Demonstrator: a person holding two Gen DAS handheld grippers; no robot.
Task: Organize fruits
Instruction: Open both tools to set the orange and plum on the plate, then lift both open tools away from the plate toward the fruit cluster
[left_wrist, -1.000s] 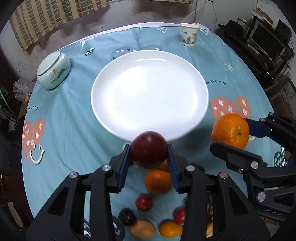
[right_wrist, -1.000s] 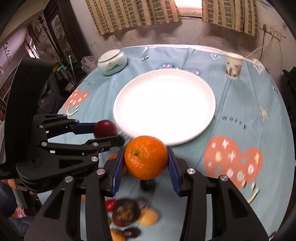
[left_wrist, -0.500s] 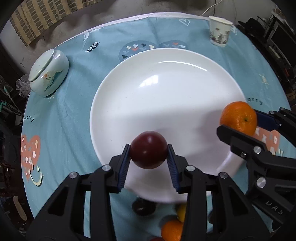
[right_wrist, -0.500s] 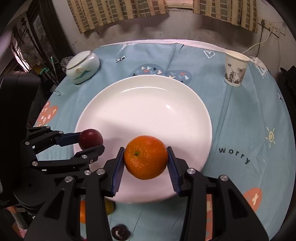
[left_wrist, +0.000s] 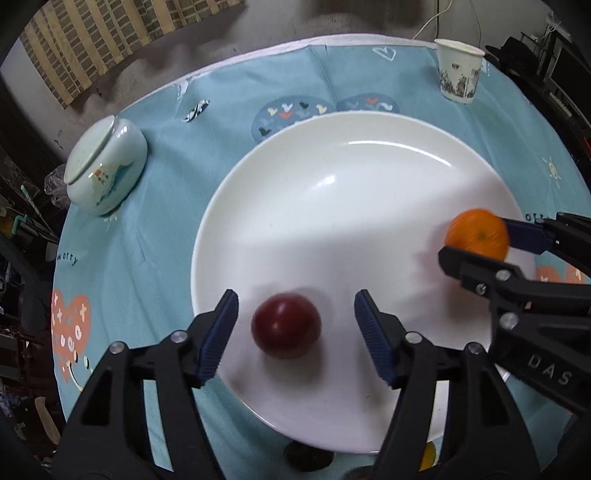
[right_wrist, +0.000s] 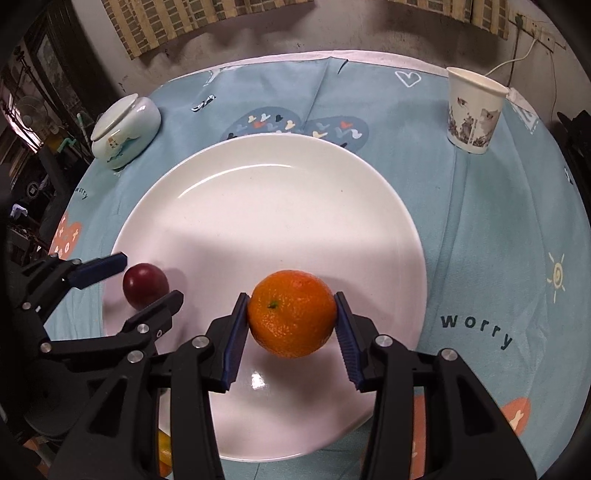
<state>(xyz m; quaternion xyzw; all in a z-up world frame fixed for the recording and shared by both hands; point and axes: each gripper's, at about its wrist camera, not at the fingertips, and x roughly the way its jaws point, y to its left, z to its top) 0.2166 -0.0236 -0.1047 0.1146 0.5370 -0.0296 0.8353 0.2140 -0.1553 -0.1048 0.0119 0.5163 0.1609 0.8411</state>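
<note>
A large white plate (left_wrist: 354, 206) lies mid-table on the blue cloth; it also shows in the right wrist view (right_wrist: 266, 206). A dark red plum (left_wrist: 285, 325) rests on the plate's near left part, also seen in the right wrist view (right_wrist: 144, 285). My left gripper (left_wrist: 295, 336) is open, its pads apart on either side of the plum. My right gripper (right_wrist: 291, 328) is shut on an orange (right_wrist: 291, 313) and holds it over the plate's near part. The orange (left_wrist: 476, 237) shows at the right in the left wrist view.
A pale lidded ceramic jar (left_wrist: 105, 170) stands at the left and a paper cup (left_wrist: 459, 70) at the far right. Small fruits, mostly hidden (left_wrist: 426, 456), lie off the plate's near edge. Dark furniture surrounds the round table.
Both grippers moved forward over the plate. My left gripper opened and let the plum down onto the plate. My right gripper still holds the orange.
</note>
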